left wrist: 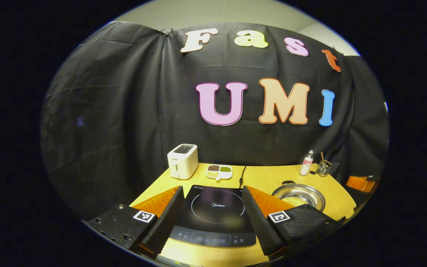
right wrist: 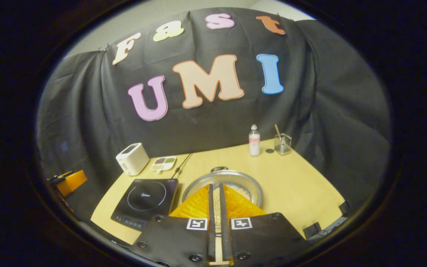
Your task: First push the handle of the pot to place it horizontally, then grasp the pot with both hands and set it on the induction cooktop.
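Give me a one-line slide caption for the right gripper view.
Nearly closed right gripper poised above the round steel pot on the wooden table, black induction cooktop alongside.

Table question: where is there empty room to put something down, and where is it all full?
The table is bare to the right of the pot, up to the bottle and glass cup. It is crowded at the back left, where the toaster and snack dish sit behind the cooktop.
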Motion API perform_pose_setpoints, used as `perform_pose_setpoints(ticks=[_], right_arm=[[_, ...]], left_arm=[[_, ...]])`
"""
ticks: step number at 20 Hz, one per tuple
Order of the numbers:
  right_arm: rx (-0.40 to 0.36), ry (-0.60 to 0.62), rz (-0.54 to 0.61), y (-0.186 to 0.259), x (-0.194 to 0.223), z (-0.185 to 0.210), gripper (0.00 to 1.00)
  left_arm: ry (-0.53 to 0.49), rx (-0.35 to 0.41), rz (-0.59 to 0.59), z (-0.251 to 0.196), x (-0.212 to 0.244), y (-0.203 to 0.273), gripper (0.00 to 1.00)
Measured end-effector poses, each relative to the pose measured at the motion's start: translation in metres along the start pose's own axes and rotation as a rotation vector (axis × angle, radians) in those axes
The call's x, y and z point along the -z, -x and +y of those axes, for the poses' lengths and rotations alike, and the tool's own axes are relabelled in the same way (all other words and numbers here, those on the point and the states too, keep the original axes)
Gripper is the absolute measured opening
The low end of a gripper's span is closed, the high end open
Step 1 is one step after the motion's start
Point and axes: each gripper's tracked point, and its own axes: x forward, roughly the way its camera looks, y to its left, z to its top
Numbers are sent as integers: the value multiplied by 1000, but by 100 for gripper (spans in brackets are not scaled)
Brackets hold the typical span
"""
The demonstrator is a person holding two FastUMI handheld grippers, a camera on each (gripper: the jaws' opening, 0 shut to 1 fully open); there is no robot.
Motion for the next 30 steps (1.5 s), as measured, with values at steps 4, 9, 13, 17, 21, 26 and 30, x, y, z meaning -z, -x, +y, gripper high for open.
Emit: perform_pose_setpoints(ticks=[4, 9, 13, 17, 21, 26, 30], right_arm=[[-40, -41, 154, -19, 61, 12, 0], [-92, -101, 338, -37, 129, 26, 0], [-122, -116, 430, -48, 162, 39, 8], [-135, -129, 501, -56, 187, 46, 8], [-123, -135, 555, -66, 203, 40, 8], [-117, -153, 585, -76, 205, 26, 8], [-135, -162, 615, -75, 200, 9, 6]], left_arm=[[2, -26, 10, 12, 6, -1, 96], [-7, -48, 35, 23, 15, -4, 96], [-10, -60, 46, 30, 20, -6, 96], [-26, -69, 49, 34, 19, -9, 96], [-26, -73, 67, 31, 22, -12, 96], [-59, -69, 101, 14, 30, -16, 92], [-30, -74, 102, -9, 26, -23, 96]])
